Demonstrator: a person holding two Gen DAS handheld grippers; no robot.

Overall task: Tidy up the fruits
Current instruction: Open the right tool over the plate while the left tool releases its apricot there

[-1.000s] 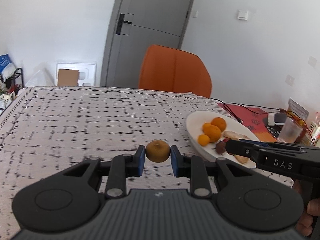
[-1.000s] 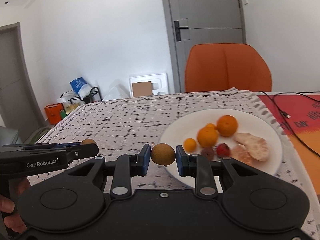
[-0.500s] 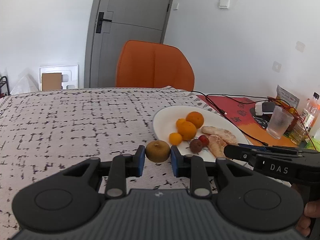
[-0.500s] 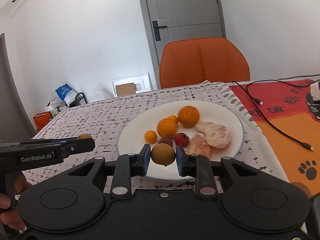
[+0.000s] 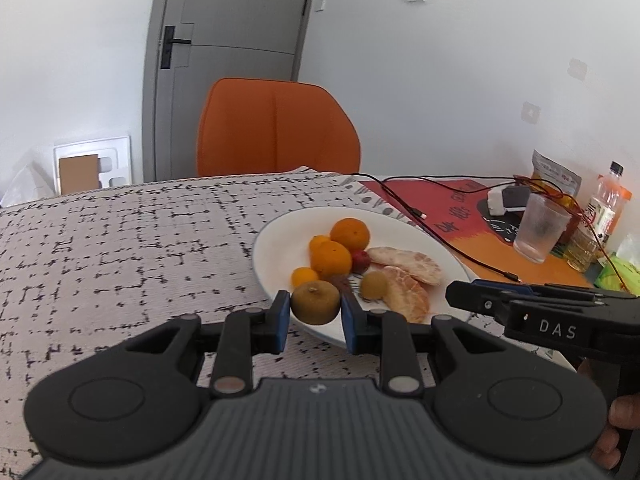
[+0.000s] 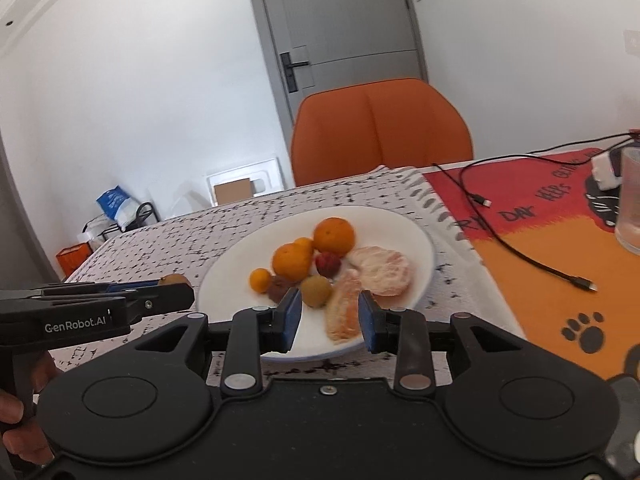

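A white plate (image 5: 280, 236) (image 6: 416, 240) holds oranges (image 5: 350, 234) (image 6: 334, 235), a small red fruit (image 6: 328, 264), peeled citrus pieces (image 5: 404, 260) (image 6: 380, 270) and a small brown-green fruit (image 5: 374, 285) (image 6: 316, 290). My left gripper (image 5: 315, 316) is shut on another brown fruit (image 5: 315, 302) just above the plate's near left rim. My right gripper (image 6: 329, 318) is open and empty over the plate's near edge, with the released brown-green fruit just beyond its left finger.
The plate sits on a black-and-white patterned tablecloth (image 5: 120, 240). A red and orange mat (image 6: 560, 240) with black cables (image 6: 520, 252), a plastic cup (image 5: 540, 232) and bottles (image 5: 604, 208) lie to the right. An orange chair (image 5: 276, 128) stands behind the table.
My right gripper has opened and let its brown fruit down onto the plate. Both grippers have moved in closer over the plate; the left still holds its fruit.
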